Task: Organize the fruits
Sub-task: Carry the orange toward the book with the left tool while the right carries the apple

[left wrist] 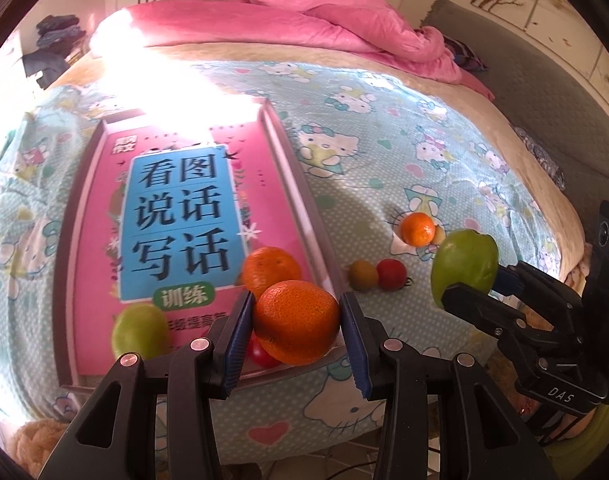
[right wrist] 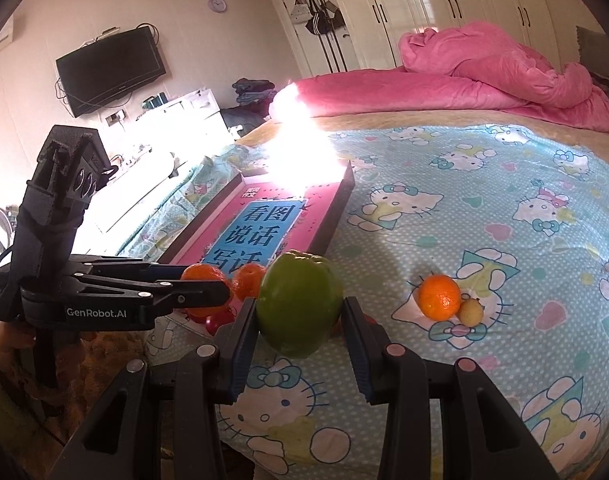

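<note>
In the left wrist view, the left gripper (left wrist: 296, 322) has its fingers clamped on an orange (left wrist: 295, 321), which is held above the near right corner of the tray (left wrist: 300, 184). The tray lies on the bed (left wrist: 444, 160) and has a pink book (left wrist: 176, 216) inside it. In the tray, a second orange (left wrist: 269, 270) sits at 11 o'clock from the held one, a green fruit (left wrist: 138, 330) at 9 o'clock, and a small red fruit (left wrist: 260, 354) just below it. On the bed sheet, at 2 o'clock, lie an olive fruit (left wrist: 362, 275) touching a red fruit (left wrist: 391, 274), and farther away a third orange (left wrist: 417, 228). The right gripper (left wrist: 460, 294) comes in from 3 o'clock, clamped on a green apple (left wrist: 464, 266). In the right wrist view, the right gripper (right wrist: 300, 312) fingers press on both sides of the green apple (right wrist: 300, 300), held over the bed (right wrist: 484, 208) beside the tray (right wrist: 340, 204). The left gripper (right wrist: 208, 292) is at 9 o'clock with its orange (right wrist: 202, 274). At 3 o'clock, an orange (right wrist: 439, 296) touches a small yellowish fruit (right wrist: 470, 311) on the sheet.
</note>
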{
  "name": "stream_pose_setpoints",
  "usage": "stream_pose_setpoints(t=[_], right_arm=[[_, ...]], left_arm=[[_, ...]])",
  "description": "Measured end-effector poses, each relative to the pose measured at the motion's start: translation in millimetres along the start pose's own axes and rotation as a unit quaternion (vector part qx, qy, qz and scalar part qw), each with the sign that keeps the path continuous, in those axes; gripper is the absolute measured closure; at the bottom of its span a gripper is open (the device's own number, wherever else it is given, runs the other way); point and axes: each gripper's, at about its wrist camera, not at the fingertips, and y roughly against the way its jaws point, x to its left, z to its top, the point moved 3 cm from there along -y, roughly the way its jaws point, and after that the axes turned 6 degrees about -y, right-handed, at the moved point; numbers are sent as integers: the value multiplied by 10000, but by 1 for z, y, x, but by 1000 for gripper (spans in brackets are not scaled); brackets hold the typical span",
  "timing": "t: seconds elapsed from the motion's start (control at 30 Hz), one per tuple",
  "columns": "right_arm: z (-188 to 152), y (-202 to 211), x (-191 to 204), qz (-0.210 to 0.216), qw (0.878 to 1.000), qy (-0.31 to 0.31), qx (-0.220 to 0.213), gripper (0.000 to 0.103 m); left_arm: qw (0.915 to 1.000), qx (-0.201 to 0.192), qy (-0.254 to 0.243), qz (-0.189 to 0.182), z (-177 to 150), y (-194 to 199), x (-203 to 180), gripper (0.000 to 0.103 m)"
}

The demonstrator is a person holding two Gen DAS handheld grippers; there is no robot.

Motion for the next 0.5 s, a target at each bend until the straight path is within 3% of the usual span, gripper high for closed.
stream_pose_setpoints(t=[0.5], right_arm=[[-4, -9, 31, 224, 9993, 273, 131, 61]], left_arm=[[9985, -253, 384, 281, -5, 23, 36, 58]])
